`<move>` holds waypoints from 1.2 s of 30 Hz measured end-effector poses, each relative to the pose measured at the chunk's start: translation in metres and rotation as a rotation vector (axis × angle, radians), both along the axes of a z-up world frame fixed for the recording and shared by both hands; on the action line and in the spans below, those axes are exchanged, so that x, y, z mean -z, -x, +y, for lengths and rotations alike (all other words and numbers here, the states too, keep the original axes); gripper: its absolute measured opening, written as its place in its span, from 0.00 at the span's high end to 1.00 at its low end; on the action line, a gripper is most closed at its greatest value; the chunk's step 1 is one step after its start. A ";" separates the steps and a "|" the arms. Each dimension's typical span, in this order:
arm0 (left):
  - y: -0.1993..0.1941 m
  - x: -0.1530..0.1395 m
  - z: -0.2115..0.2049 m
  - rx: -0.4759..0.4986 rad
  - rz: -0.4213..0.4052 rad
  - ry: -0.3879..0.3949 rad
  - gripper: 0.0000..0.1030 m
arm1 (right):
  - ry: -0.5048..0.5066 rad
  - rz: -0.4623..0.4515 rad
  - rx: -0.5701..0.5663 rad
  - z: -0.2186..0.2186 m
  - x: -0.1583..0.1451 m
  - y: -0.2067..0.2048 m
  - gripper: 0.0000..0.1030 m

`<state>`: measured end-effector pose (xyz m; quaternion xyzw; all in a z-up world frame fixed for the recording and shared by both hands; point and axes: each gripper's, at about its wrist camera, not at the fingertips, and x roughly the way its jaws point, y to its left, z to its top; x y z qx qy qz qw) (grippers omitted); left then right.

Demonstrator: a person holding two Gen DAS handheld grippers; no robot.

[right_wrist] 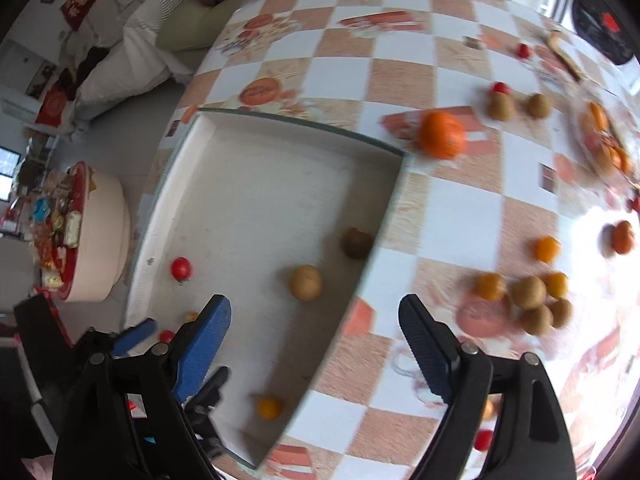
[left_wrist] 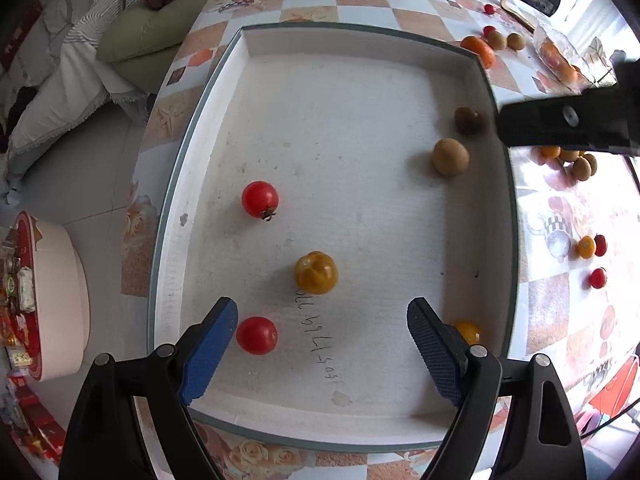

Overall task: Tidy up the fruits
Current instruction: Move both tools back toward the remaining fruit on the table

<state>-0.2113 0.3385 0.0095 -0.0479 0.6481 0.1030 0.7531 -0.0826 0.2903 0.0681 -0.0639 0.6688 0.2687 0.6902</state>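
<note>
Both jaws spread and empty: left gripper (left_wrist: 322, 344) straight above the white tray (left_wrist: 192, 200), a red tomato (left_wrist: 256, 335) just beside its blue finger (left_wrist: 208, 354); right gripper (right_wrist: 316, 340) over the tray's edge. Risk of clipping that tomato on descent and rolling it off. Could equally misjudge the crowded kiwi-and-orange cluster (right_wrist: 528, 300) beyond the right gripper's dark finger, scattering loose round fruit across the checkered table (right_wrist: 460, 220).

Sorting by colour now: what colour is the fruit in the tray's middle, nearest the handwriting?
Yellow-orange fruit, clearest in the left wrist view.
</note>
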 end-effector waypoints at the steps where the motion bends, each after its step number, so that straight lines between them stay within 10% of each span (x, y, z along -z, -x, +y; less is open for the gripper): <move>1: -0.001 -0.003 -0.004 0.010 -0.001 -0.004 0.15 | 0.010 -0.009 0.009 -0.008 -0.002 0.000 0.13; 21: -0.076 -0.056 -0.113 0.285 -0.127 0.009 0.15 | 0.158 0.060 0.327 -0.197 0.010 0.036 0.13; 36: -0.133 0.005 -0.178 0.398 -0.038 -0.025 0.28 | 0.144 0.090 0.355 -0.230 0.031 0.071 0.13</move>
